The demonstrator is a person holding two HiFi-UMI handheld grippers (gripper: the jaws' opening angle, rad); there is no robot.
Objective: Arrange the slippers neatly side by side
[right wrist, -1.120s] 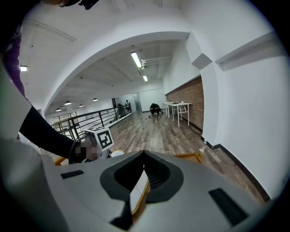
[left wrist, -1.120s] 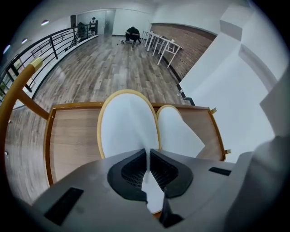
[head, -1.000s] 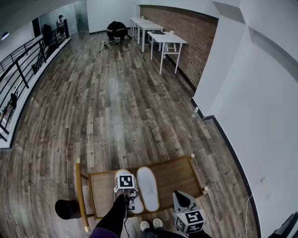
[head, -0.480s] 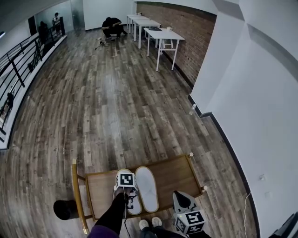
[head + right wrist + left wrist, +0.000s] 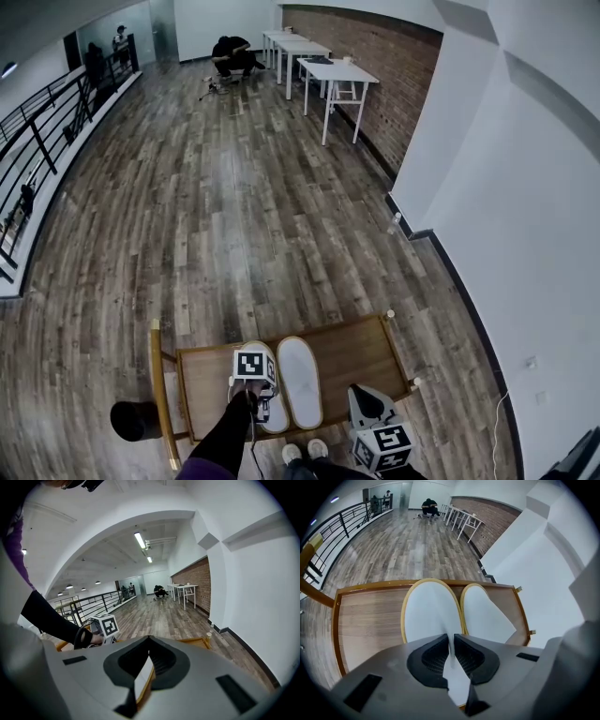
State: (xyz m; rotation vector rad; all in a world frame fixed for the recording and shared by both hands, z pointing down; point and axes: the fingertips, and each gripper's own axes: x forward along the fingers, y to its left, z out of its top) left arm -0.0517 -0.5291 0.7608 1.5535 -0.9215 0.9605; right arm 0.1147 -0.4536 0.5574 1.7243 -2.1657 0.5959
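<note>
The left hand-held gripper point(image 5: 451, 639) is clenched on the left slipper point(image 5: 429, 613). Its two dark jaws stand almost together, with only a thin fold of the slipper's white material at the near, heel end pinched between them. In the head view this hand-held gripper tilts steeply down over the near end of that slipper, held on a dark-sleeved arm point(image 5: 225, 441). The left slipper lies flat on the wooden counter point(image 5: 365, 620), which has a raised rim. The right slipper point(image 5: 485, 616) lies flat just beside it on its right. Both are white with a tan edge, both point away from the person, and their inner edges run close alongside each other near the middle of the counter. The right hand-held gripper point(image 5: 149, 639) is at the near right corner of the counter, apart from both slippers. Its jaw tips are closed together and nothing is visibly gripped; only a sliver of white and wood colour shows through the gap behind the tips. Its view takes in the marker cube point(image 5: 107, 624) of the left hand-held gripper off to the left. A dark round object point(image 5: 134, 422) sits on the wood-plank floor point(image 5: 234, 206) to the left of the counter.
</note>
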